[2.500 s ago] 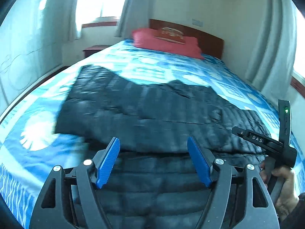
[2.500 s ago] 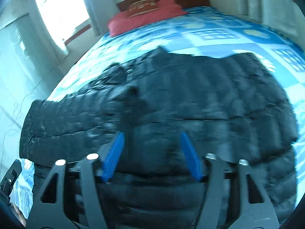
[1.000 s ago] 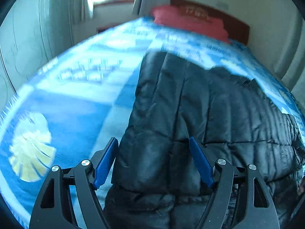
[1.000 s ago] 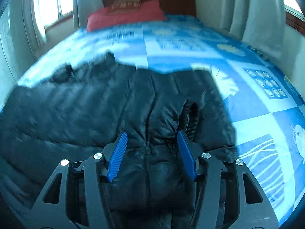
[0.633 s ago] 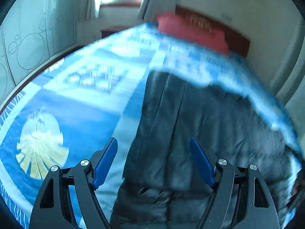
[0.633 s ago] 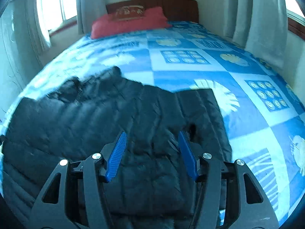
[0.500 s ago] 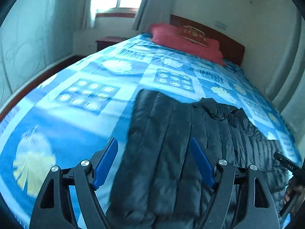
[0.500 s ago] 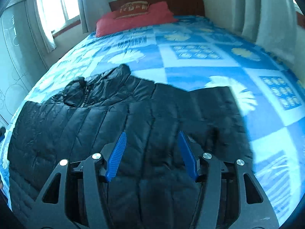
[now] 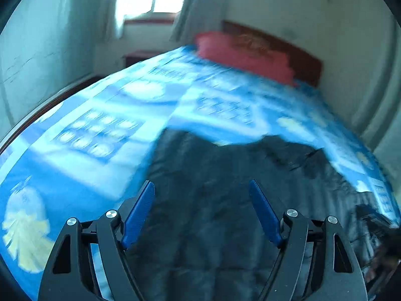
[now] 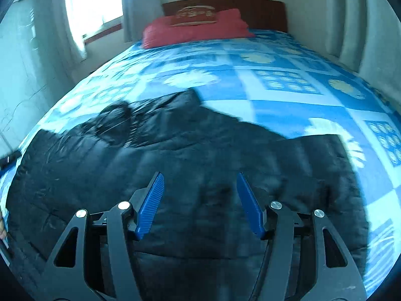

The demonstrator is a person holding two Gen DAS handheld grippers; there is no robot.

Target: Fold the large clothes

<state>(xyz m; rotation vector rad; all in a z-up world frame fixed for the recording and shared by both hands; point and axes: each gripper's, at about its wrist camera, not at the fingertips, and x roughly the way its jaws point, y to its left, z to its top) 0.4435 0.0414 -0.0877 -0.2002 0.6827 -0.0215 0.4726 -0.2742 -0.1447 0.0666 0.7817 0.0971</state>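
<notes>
Writing: gold pattern on the red pillow (image 10: 198,26) at the headboard (image 10: 260,10), too blurred to read. No other lettering legible.

My left gripper (image 9: 201,212): blue fingers (image 9: 139,213) spread wide, nothing between them, hanging above the black jacket (image 9: 225,213). My right gripper (image 10: 200,204): fingers (image 10: 150,204) parting, moderately wide, nothing gripped, jacket below them.

Jacket (image 10: 175,175) lies spread flat across the near end of the bed (image 10: 288,80), on the blue patterned cover, collar toward the pillow. Left view heavily blurred.
</notes>
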